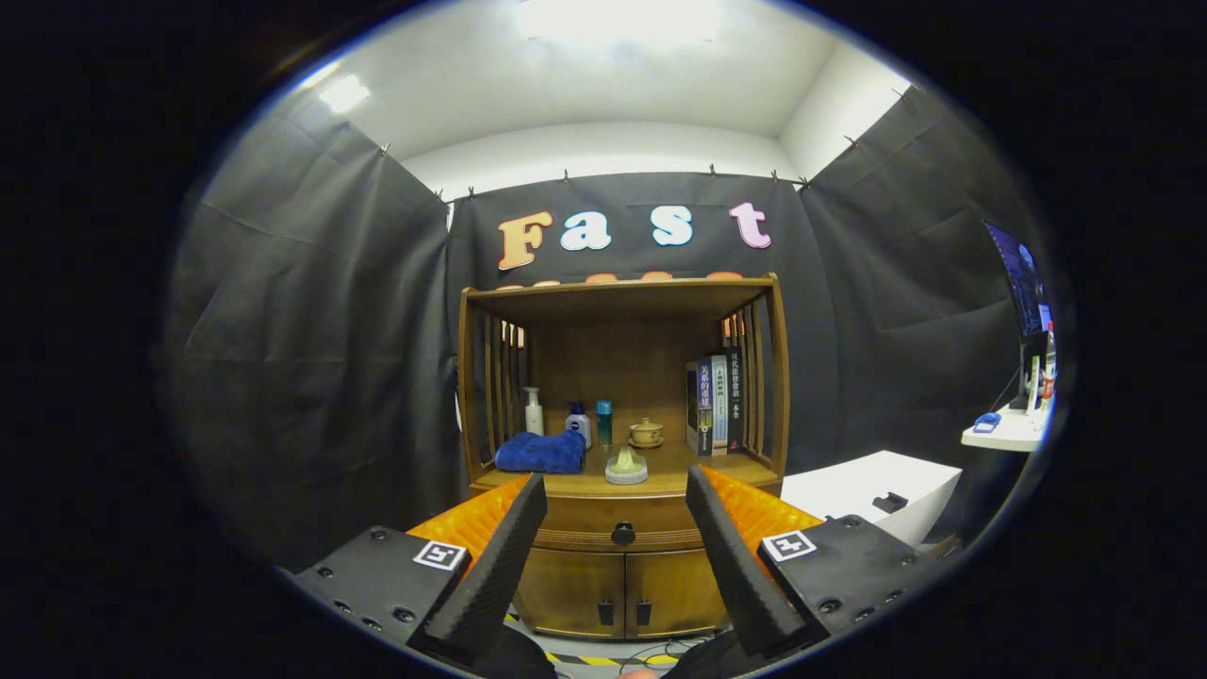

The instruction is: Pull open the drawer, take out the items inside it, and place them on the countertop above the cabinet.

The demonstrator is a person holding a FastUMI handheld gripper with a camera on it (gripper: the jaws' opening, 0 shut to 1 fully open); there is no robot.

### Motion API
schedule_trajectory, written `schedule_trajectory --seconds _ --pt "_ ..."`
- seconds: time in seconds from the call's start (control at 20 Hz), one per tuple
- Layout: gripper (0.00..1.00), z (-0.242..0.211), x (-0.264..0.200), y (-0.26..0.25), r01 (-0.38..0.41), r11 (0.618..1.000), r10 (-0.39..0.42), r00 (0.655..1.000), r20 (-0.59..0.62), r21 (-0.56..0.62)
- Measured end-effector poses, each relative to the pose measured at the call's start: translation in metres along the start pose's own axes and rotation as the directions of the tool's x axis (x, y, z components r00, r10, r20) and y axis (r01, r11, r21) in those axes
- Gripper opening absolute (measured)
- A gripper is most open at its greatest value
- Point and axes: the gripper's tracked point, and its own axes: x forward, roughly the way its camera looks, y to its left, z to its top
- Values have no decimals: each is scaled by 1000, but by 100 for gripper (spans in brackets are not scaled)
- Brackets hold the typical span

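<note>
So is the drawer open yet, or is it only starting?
Only starting. The drawer looks closed, its dark knob untouched. The gripper holds nothing; its jaws are spread wide, short of the cabinet. Left to do: pull the drawer, lift out what's inside, place it on the countertop.

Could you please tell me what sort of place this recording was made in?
Probably a staged recording booth, not a home: black cloth walls surround a brown wooden cabinet holding books and bottles. The open gripper faces its shut drawer.
</note>
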Motion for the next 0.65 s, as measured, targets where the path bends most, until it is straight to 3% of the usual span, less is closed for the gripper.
schedule_trajectory --seconds 0.65 --pt "98 -7 3 -1 8 1000 -8 1000 -21 17"
